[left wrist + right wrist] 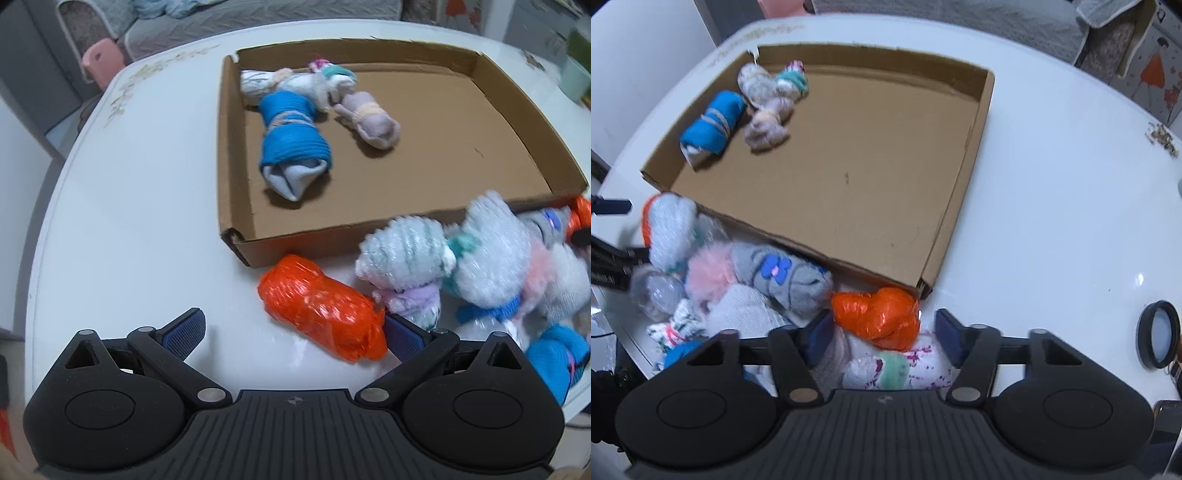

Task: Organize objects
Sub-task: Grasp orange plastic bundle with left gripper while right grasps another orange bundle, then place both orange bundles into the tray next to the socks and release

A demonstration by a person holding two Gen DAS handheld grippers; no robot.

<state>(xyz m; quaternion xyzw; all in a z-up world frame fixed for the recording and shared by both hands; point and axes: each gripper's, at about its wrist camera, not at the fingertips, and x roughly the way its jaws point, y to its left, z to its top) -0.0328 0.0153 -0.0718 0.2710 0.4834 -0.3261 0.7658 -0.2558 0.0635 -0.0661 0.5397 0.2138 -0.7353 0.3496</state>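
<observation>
A shallow cardboard box (236, 147) (960, 221) lies on the white table. In it are a blue sock roll (291, 136) (713, 125), a lilac roll (373, 122) (768, 129) and a white-and-teal bundle (295, 79) (757, 81). In front of the box lies a pile of rolled socks. My left gripper (293, 332) is open wide around an orange bundle (321, 306). My right gripper (884, 336) stands half closed around another orange bundle (879, 317) lying on a white floral roll (905, 365). A gap shows at the right pad.
The pile holds white fuzzy rolls (487, 258), a grey sock with a blue flower (783, 277), a pink fuzzy one (709, 273) and a blue one (554, 358). A black round object (1160, 334) sits at the table's right edge. A pink stool (99, 61) stands beyond the table.
</observation>
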